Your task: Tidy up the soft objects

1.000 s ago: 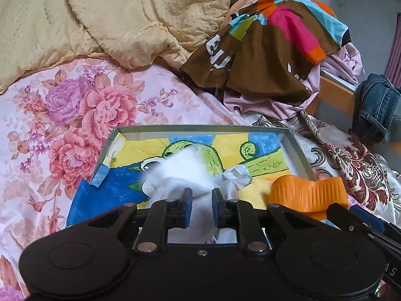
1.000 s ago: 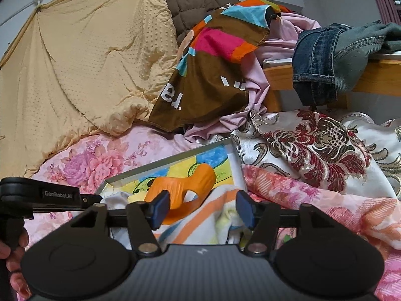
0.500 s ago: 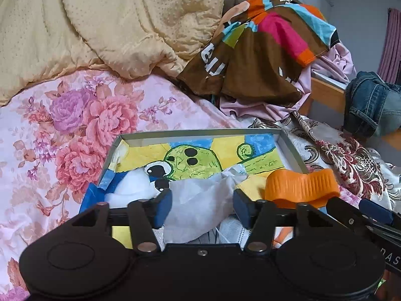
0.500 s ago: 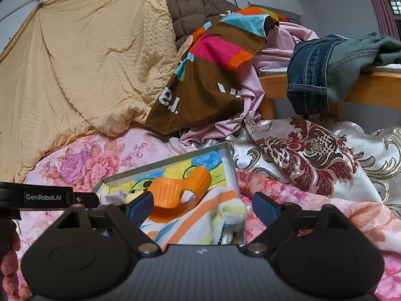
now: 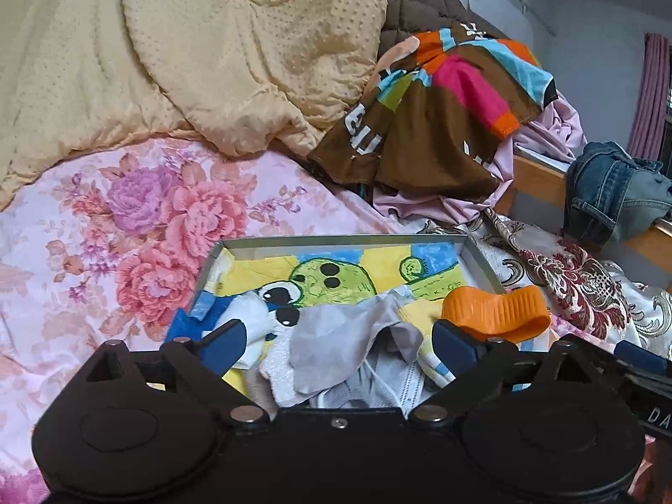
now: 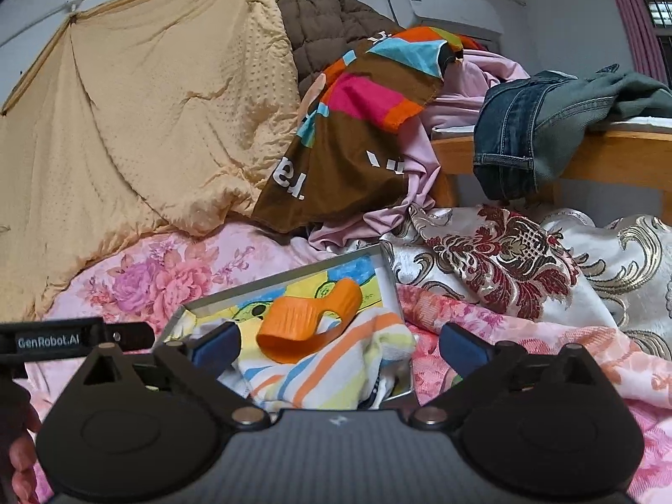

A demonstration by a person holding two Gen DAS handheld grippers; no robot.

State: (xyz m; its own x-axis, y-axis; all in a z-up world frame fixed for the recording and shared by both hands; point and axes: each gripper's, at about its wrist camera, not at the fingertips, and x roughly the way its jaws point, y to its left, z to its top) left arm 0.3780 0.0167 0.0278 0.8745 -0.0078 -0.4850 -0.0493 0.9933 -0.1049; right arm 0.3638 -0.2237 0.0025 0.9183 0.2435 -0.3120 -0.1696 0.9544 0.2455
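Note:
A shallow grey tray (image 5: 336,240) with a cartoon-printed lining lies on the flowered bedsheet. Inside it are a grey cloth (image 5: 344,336), a white fluffy piece (image 5: 256,319), a striped towel (image 6: 332,365) and an orange curved pad (image 5: 495,313) (image 6: 311,321). My left gripper (image 5: 338,346) hangs just above the grey cloth, its jaws opening wide and touching nothing. My right gripper (image 6: 340,346) is over the striped towel, jaws also opening, pads clear of the fabric. The other gripper's black body (image 6: 63,338) shows at the left in the right wrist view.
A yellow quilt (image 5: 189,54) is heaped at the back. A brown multicoloured garment (image 5: 437,126) lies over pink clothes. Jeans (image 6: 525,134) hang on a wooden rail (image 6: 609,155). A red-and-gold brocade cloth (image 6: 504,260) spreads right of the tray. A hand (image 6: 17,462) is at the lower left.
Both grippers opened from nearly closed to wide. The left let go of the white and grey cloth, which now lies in the tray. The right released the striped towel. Both drew back slightly.

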